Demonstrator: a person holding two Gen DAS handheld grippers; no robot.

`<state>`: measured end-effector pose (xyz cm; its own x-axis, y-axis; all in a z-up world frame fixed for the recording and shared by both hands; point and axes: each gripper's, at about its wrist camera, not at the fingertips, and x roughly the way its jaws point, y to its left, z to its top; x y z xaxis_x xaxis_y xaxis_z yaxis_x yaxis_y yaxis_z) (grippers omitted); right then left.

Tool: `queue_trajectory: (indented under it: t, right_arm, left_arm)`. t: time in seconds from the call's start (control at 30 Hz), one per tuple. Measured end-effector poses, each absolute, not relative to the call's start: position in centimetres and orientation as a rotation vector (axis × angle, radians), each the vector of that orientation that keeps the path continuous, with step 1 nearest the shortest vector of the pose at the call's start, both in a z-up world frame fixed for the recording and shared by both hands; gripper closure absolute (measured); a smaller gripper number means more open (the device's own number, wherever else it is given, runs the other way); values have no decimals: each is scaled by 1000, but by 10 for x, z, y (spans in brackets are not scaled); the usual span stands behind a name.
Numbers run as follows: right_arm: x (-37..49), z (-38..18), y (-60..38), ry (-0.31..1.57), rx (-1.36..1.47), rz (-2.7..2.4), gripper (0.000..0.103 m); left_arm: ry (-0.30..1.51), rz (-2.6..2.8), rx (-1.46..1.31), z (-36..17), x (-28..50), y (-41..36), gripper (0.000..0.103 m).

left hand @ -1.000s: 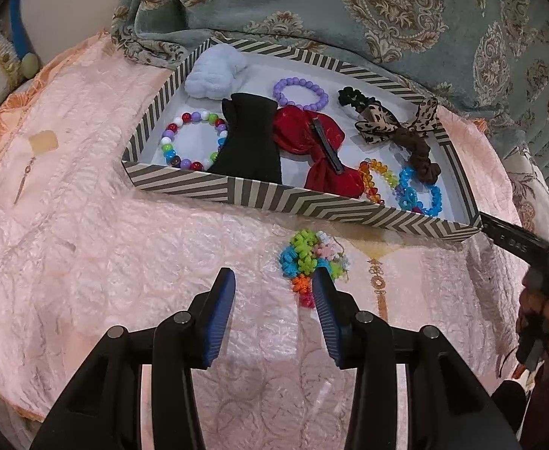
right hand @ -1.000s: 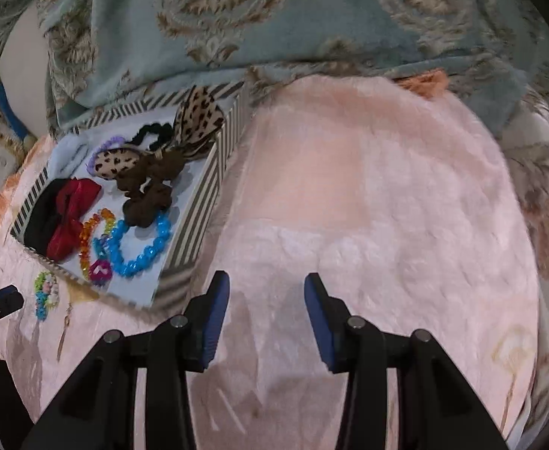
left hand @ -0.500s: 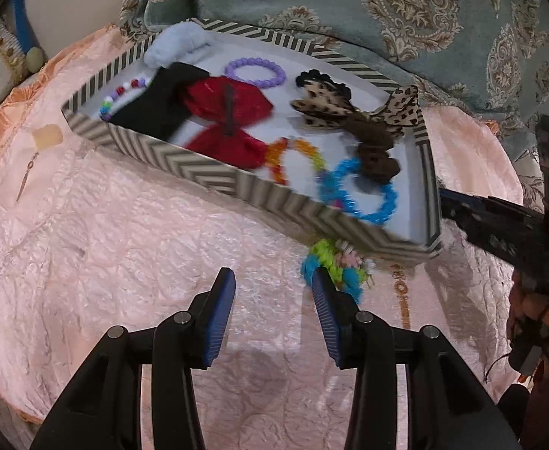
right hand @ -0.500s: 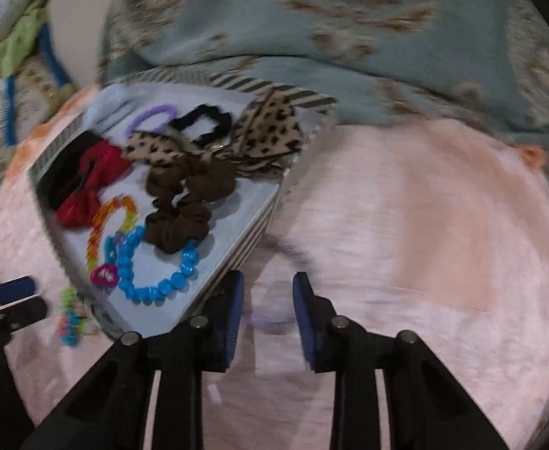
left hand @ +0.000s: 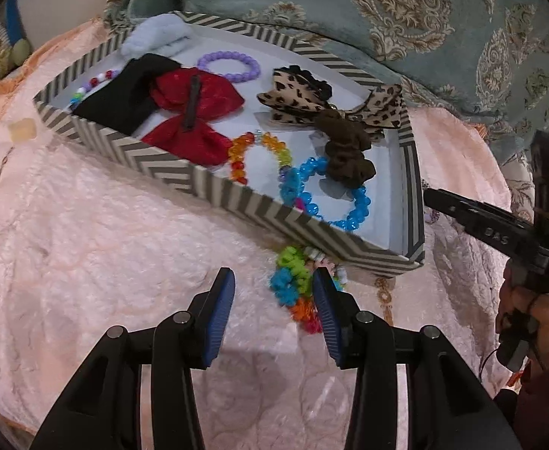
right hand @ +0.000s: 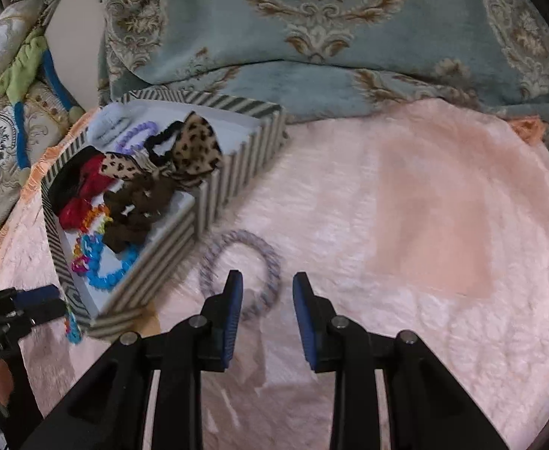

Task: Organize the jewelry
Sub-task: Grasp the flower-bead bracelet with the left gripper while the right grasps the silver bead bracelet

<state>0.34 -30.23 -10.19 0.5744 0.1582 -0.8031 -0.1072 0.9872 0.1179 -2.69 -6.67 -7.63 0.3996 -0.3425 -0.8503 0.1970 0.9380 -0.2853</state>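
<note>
A striped box (left hand: 214,191) on the pink cloth holds bows, scrunchies and bead bracelets; it also shows in the right wrist view (right hand: 233,183). A multicoloured flower-bead bracelet (left hand: 293,281) lies on the cloth against the box's near wall. My left gripper (left hand: 272,296) is open, its right finger beside that bracelet. A pale lilac bracelet (right hand: 242,266) lies on the cloth right of the box. My right gripper (right hand: 266,292) is open, with its fingertips over the ring's near side. The right gripper also shows in the left wrist view (left hand: 492,232).
A gold pendant earring (left hand: 385,296) lies on the cloth near the box's corner. A small tan piece (left hand: 21,129) lies at the left. A teal patterned blanket (right hand: 312,30) rises behind. Cushions (right hand: 0,120) sit far left. The left gripper (right hand: 15,307) is at the right view's left edge.
The left gripper has shifted so that the flower-bead bracelet sits by its right finger. The right gripper has swung toward the box's right side; the lilac bracelet has come into view between its fingertips.
</note>
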Motion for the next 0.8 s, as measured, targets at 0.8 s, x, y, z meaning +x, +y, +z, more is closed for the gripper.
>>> queue_trajectory:
  t: [0.8]
  right_arm:
    - [-76,-25,-282,790,76,220,96]
  left_arm:
    - [915,-354,-48,12,-43,-41,103]
